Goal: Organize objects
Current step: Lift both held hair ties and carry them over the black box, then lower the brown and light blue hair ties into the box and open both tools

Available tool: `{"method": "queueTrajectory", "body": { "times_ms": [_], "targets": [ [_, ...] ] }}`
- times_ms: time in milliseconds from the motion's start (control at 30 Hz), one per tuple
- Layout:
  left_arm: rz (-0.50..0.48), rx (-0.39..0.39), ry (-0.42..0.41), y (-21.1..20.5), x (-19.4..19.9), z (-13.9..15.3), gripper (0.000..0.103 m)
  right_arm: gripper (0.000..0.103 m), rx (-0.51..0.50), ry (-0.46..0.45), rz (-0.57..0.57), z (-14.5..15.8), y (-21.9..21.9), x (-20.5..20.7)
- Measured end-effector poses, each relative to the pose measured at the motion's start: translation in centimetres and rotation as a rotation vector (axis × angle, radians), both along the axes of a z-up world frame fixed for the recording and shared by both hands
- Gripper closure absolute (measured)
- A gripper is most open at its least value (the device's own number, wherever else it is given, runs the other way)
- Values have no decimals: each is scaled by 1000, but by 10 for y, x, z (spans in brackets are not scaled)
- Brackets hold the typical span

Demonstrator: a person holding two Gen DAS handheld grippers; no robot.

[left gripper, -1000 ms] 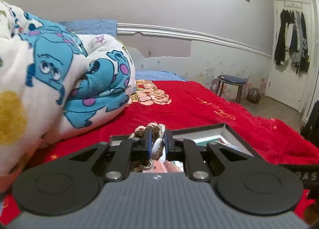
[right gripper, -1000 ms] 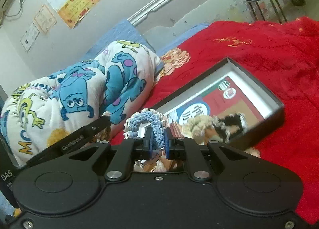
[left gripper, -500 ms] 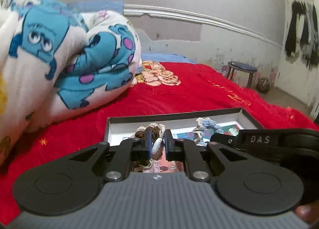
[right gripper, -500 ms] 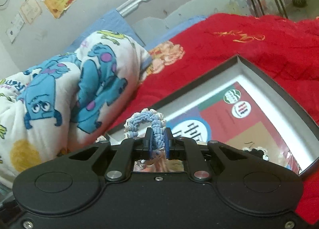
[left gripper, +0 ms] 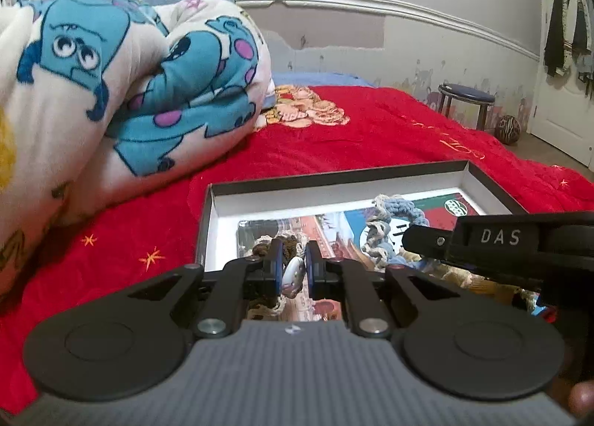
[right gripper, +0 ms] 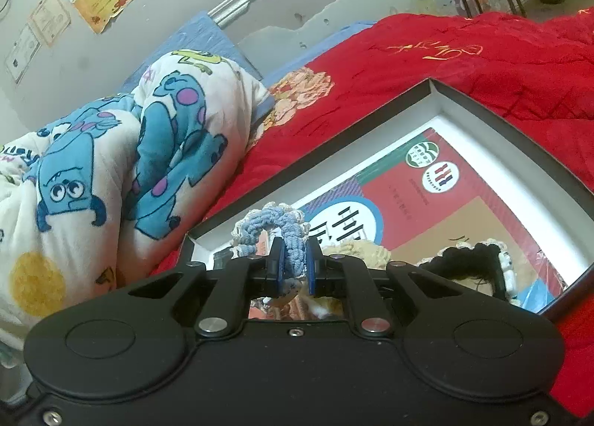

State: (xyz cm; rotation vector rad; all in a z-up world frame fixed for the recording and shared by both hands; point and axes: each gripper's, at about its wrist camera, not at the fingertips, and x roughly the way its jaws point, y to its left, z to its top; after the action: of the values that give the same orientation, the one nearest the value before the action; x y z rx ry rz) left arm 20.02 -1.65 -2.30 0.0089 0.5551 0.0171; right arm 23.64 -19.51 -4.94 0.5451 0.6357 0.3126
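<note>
A shallow black box (left gripper: 334,177) with white inner walls lies on the red bedspread. My left gripper (left gripper: 292,259) hangs low over its near left corner, shut on a brown and cream crocheted scrunchie (left gripper: 286,244) with a silvery oval charm. My right gripper (right gripper: 293,262) is shut on a blue crocheted scrunchie (right gripper: 273,223) over the same box (right gripper: 501,117). That blue scrunchie (left gripper: 393,208) also shows in the left wrist view, beside the right tool's black housing (left gripper: 519,244). A beige scrunchie (right gripper: 358,251) and a black one (right gripper: 471,266) lie inside the box on a colourful printed sheet (right gripper: 408,195).
A folded monster-print blanket (left gripper: 111,84) is heaped on the bed to the left of the box. The red bedspread (left gripper: 389,129) stretches beyond it. A blue-topped stool (left gripper: 466,101) and a round ball (left gripper: 508,129) stand on the floor by the far wall, near a white door (left gripper: 564,54) hung with clothes.
Both grippers have come down and closer over the box, each still holding its scrunchie. The right tool has slid into the left wrist view from the right.
</note>
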Motion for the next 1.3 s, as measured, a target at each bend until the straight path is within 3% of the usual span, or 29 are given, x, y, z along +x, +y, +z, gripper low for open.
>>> {"method": "queueTrajectory", "body": {
  "times_ms": [600,1300],
  "targets": [
    [3,-50,83,4,9,-7,87,90,-27,56,39,5,18,-1],
    [24,-119,107,16,11,-3,86,90,-26,61,55,11,20,2]
  ]
}}
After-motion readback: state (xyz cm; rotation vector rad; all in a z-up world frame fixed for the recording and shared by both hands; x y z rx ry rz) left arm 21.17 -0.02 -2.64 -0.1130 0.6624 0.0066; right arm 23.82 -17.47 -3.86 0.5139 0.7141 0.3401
